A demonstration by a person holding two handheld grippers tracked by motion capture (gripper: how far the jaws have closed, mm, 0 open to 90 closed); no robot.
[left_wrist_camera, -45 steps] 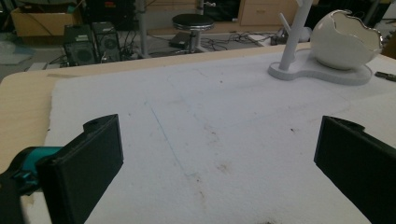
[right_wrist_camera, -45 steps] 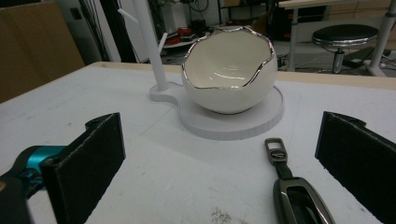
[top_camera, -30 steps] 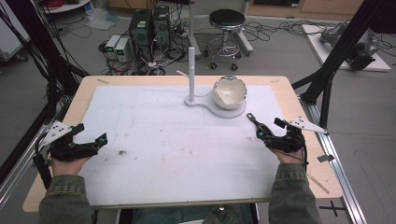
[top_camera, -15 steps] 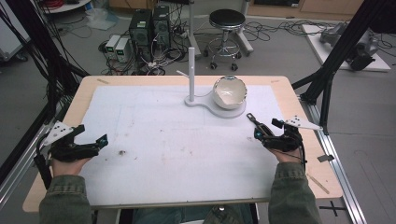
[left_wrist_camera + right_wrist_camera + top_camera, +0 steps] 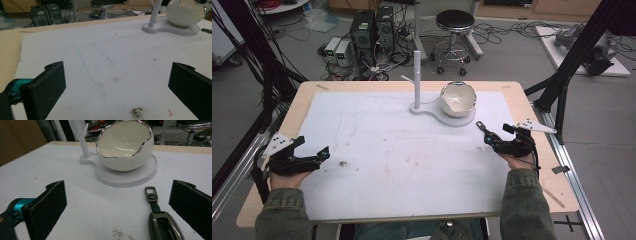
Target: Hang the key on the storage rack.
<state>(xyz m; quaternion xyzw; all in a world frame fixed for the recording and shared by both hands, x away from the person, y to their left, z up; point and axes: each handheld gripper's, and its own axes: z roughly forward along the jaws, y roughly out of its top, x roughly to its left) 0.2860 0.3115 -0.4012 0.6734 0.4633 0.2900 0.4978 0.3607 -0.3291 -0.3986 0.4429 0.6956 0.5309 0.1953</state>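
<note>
We see a dark key fob [image 5: 162, 222] lying flat on the white mat [image 5: 402, 150], right in front of the right hand-held gripper [image 5: 502, 142]. Its bottom end is cut off by the edge of the right gripper view, so we cannot see how long it is. In the high view it is a thin dark strip [image 5: 484, 131], too small to make out well. The right hand-held gripper has its jaws wide open, with nothing between them. The key fob sits just inside the right-side jaw in that view, and we cannot tell if they touch.

Just past the key fob stands a white bowl [image 5: 125, 145] shaped like a broken eggshell, with a shiny silver rim. It sits on a round white stand [image 5: 130, 176]. A thin white pole [image 5: 416, 75] goes up from the same stand, and its top is cut off in the right gripper view.

The left hand-held gripper [image 5: 304, 160] is far away on the other side of the desk [image 5: 532, 100]. Its jaws are wide open too, and only the mat is between them. The mat has small brown spots [image 5: 136, 112] and a faint blue line [image 5: 85, 65] near it.

Behind the desk we see a black stool [image 5: 454, 22] and computer boxes [image 5: 372, 27] with many cables on the floor.
</note>
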